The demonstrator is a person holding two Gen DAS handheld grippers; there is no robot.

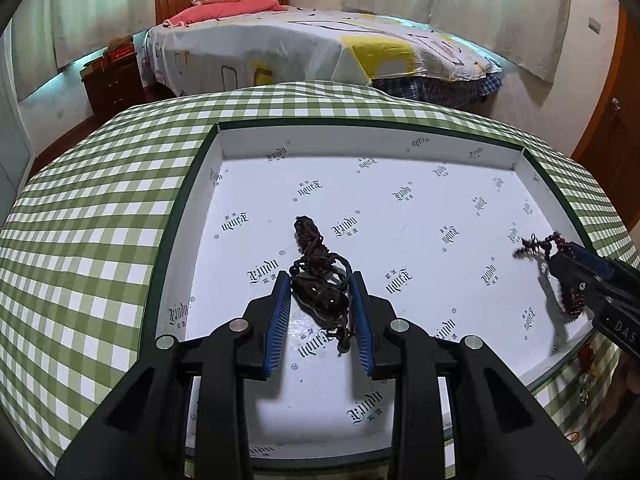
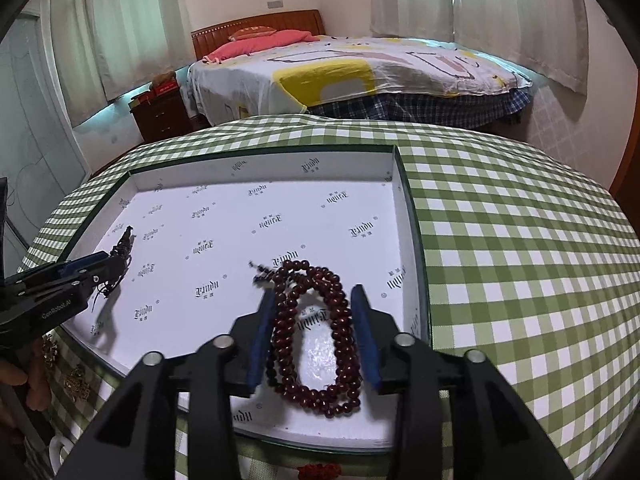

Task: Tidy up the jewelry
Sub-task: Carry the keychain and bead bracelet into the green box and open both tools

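While both pieces lie in the shallow white printed-paper box tray point(image 1: 248, 148) filling mid-frame on the green-and-white checked tablecloth point(image 1: 100, 208), the dark red wooden bead strand point(image 2: 316, 332), coiled at lower centre of the right view, judged light, limp and rolling, lies between the right gripper's point(image 2: 316, 332) parted, unpressing pads; best pinched across bunched loops. Smaller dark carved pendant on knotted cord point(image 1: 320, 292), lower centre of the left view: hard, smooth, probably slippery body; left gripper point(image 1: 320, 316) brackets it, contact uncertain.
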